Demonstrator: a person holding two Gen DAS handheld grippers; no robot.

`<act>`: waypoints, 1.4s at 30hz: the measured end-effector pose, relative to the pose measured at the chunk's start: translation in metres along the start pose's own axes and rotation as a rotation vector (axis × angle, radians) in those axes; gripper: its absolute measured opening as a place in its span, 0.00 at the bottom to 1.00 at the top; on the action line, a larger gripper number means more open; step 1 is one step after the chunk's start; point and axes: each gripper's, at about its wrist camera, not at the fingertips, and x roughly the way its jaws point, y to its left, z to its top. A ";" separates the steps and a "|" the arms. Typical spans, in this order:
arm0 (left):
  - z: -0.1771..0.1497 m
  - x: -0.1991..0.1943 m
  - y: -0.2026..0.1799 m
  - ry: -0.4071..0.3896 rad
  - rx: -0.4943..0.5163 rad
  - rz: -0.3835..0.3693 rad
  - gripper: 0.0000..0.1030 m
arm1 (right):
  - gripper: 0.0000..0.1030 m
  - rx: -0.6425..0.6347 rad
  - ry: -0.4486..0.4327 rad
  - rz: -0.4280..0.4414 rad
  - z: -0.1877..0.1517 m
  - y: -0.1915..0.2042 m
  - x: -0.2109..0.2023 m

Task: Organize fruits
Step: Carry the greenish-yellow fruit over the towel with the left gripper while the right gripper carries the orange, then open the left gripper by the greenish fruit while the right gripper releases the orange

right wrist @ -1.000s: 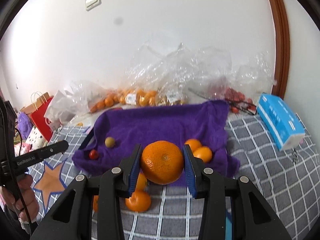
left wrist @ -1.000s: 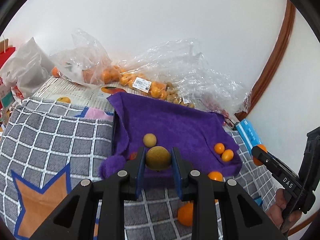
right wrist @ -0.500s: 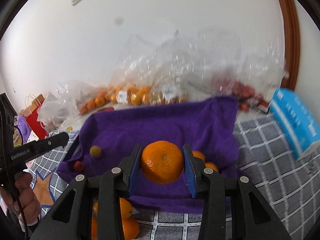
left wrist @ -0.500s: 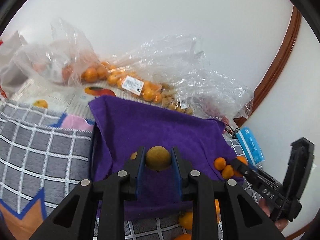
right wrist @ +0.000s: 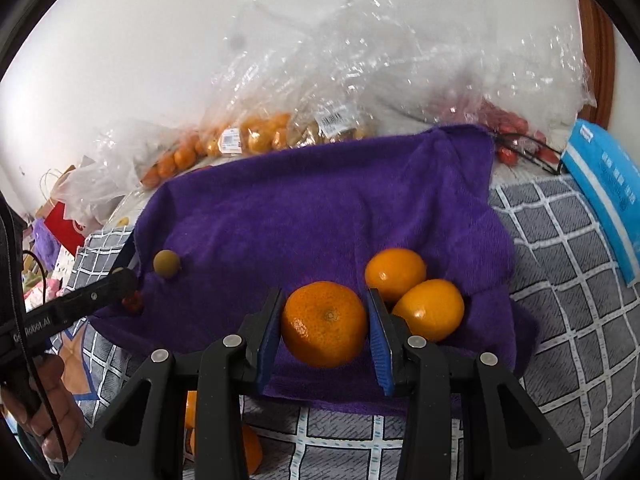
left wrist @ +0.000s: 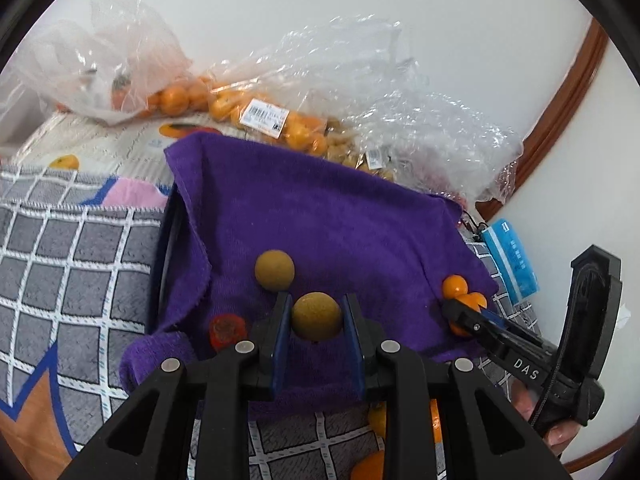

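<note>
My left gripper (left wrist: 315,316) is shut on a small brown round fruit (left wrist: 317,315), low over the near part of the purple towel (left wrist: 320,216). A second brown fruit (left wrist: 275,270) lies on the towel just beyond it, and a small red fruit (left wrist: 227,330) sits to the left. My right gripper (right wrist: 325,326) is shut on an orange (right wrist: 324,323) above the towel's (right wrist: 320,208) near edge. Two smaller oranges (right wrist: 395,274) (right wrist: 428,309) rest on the towel right beside its right finger. The left gripper's tip (right wrist: 120,280) shows at the left, near the brown fruit (right wrist: 166,263).
Clear plastic bags of oranges (left wrist: 256,112) and other fruit lie along the wall behind the towel. A blue packet (right wrist: 608,196) lies at the right on the grey checked cloth (right wrist: 568,280). More oranges (left wrist: 370,468) sit on the cloth near the front edge. A hand (right wrist: 44,408) holds the left gripper.
Both grippers have come forward and down over the purple towel, each still holding its fruit. The towel and the fruits on it now look closer and larger.
</note>
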 end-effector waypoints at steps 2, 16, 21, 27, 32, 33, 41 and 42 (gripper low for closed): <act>-0.001 0.003 0.002 0.017 -0.011 -0.008 0.24 | 0.39 -0.003 0.012 -0.010 -0.001 -0.001 0.003; -0.005 0.010 -0.004 0.028 0.027 0.052 0.24 | 0.40 -0.003 -0.015 -0.016 0.000 0.000 0.001; -0.005 0.010 -0.004 0.015 0.030 0.063 0.24 | 0.40 -0.018 -0.027 -0.036 0.000 0.002 0.000; -0.005 0.016 -0.007 -0.001 0.050 0.107 0.24 | 0.41 -0.032 -0.042 -0.041 -0.002 0.007 0.000; -0.006 0.017 -0.009 -0.004 0.061 0.107 0.24 | 0.41 -0.039 -0.051 -0.044 -0.003 0.009 -0.002; -0.006 0.017 -0.009 -0.005 0.061 0.110 0.24 | 0.42 -0.040 -0.055 -0.046 -0.003 0.009 -0.003; -0.008 0.020 -0.012 -0.012 0.087 0.142 0.25 | 0.45 -0.034 -0.054 -0.053 -0.003 0.008 -0.002; -0.007 0.020 -0.012 -0.014 0.085 0.140 0.25 | 0.45 -0.035 -0.061 -0.052 -0.003 0.008 -0.004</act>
